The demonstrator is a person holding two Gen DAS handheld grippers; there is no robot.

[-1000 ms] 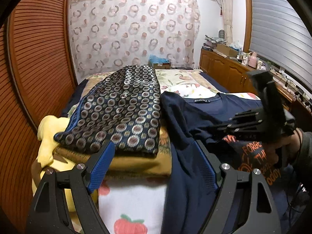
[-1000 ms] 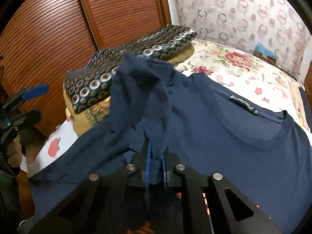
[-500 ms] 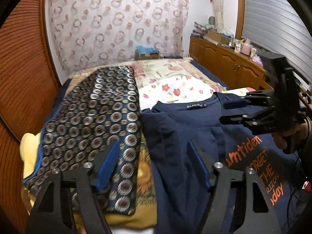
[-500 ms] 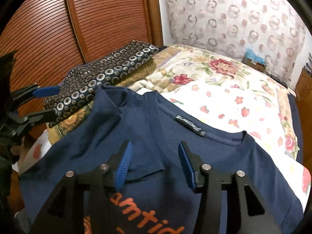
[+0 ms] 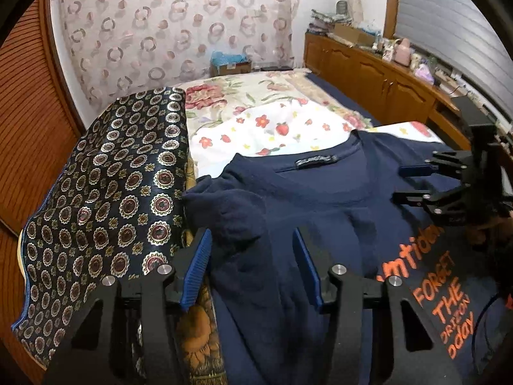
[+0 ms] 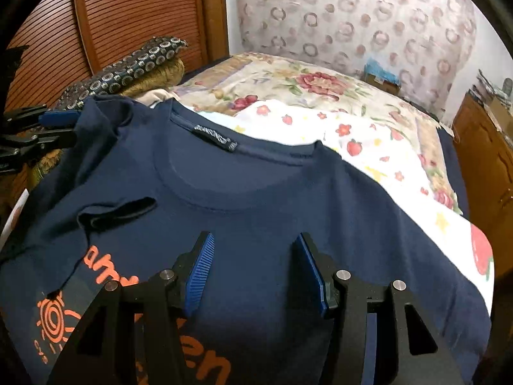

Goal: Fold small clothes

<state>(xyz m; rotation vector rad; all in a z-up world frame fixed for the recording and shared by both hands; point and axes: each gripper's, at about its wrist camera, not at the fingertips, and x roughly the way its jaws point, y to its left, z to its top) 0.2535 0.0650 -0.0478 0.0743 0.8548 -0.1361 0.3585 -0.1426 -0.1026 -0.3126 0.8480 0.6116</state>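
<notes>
Navy T-shirt (image 6: 256,192) with orange lettering lies face up on the floral bedspread (image 6: 320,96), collar and label toward the far wall. Left gripper (image 5: 251,256) hovers over the shirt's rumpled sleeve (image 5: 231,218), jaws spread wide, holding nothing. Right gripper (image 6: 255,260) hangs above the chest below the collar, jaws likewise wide apart and empty. A small raised fold (image 6: 118,213) sits left of the neckline. Patterned dark cloth (image 5: 112,192) lies just beside the sleeve.
</notes>
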